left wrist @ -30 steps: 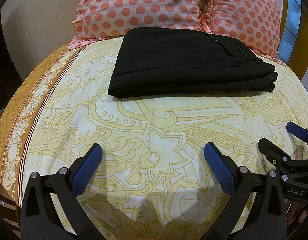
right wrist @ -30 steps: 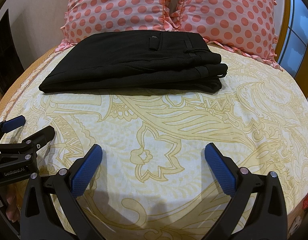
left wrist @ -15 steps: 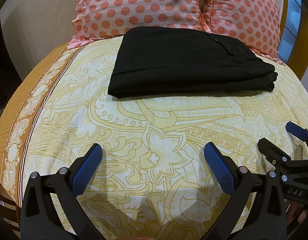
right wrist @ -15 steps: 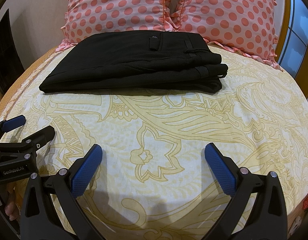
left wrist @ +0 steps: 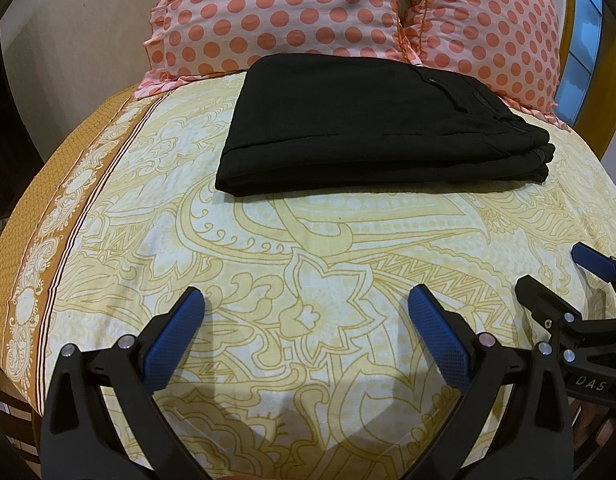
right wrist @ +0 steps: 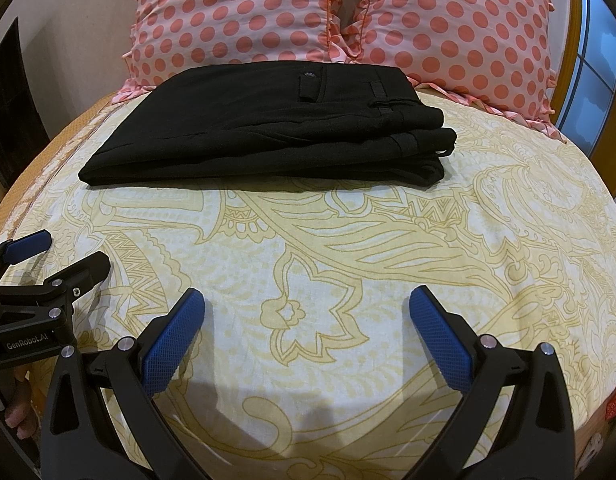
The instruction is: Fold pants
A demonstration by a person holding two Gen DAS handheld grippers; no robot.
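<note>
Ahead of my left gripper (left wrist: 306, 304), in its own wrist view, the black folded pants (left wrist: 372, 128) are lying as a flat stack on the yellow paisley-patterned bedsheet (left wrist: 308, 248), far end touching the pink pillows with coral polka dots (left wrist: 308, 12). I am holding this gripper low and level over the near part of the sheet, well apart from the pants, its blue-padded jaws spreading wide with nothing between them. My right gripper (left wrist: 556, 272) is showing at the right edge, just beside, pointing the same way.

Over in the right wrist view, I am holding the right gripper (right wrist: 307, 305) the same way, low above the sheet, jaws gaping and gripping nothing. The pants (right wrist: 268, 120) are resting ahead, waistband and belt loops toward the right, the pillows (right wrist: 348, 12) behind them. My left gripper (right wrist: 64, 254) is sitting at the left edge, jaws parted.
</note>
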